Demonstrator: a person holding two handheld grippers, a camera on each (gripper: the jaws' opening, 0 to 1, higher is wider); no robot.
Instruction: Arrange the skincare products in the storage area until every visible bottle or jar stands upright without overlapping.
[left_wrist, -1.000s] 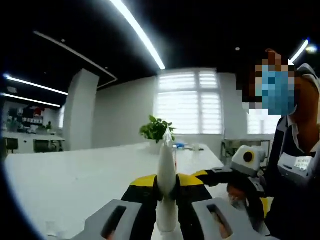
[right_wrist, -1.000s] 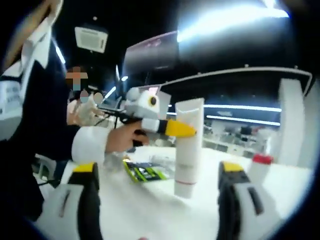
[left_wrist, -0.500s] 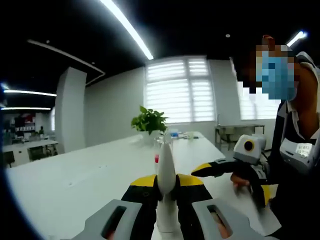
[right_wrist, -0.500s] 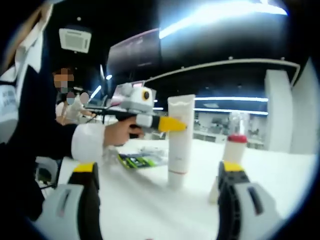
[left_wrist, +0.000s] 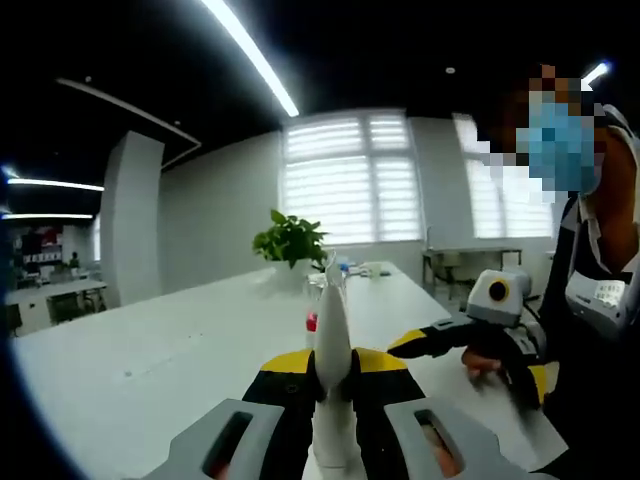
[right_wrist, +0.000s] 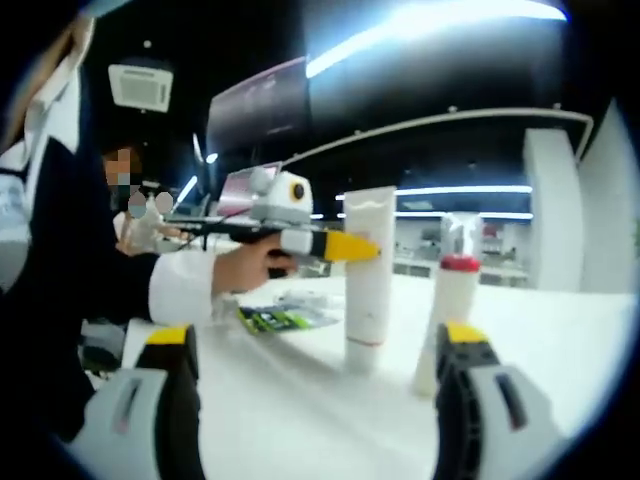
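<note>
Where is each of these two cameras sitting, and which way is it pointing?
Left gripper view: rides on the left gripper, looking along jaws shut on the white tube toward a window; the person's torso at right.
Right gripper view: rides on the open right gripper, looking across the table; a sleeve shows.
Shared: the tube, each other's gripper.

tube (right_wrist: 369, 276): smooth white plastic | table (right_wrist: 300, 400): glossy white | bottle (right_wrist: 447, 325): white plastic

Long white table (left_wrist: 150, 350), potted plant (left_wrist: 290, 240) at far end. Windows w/ white blinds (left_wrist: 350, 185) behind. Dark ceiling, bright light strip (left_wrist: 250, 55). White column (left_wrist: 130, 220) on left, ceiling vent (right_wrist: 140, 85).
</note>
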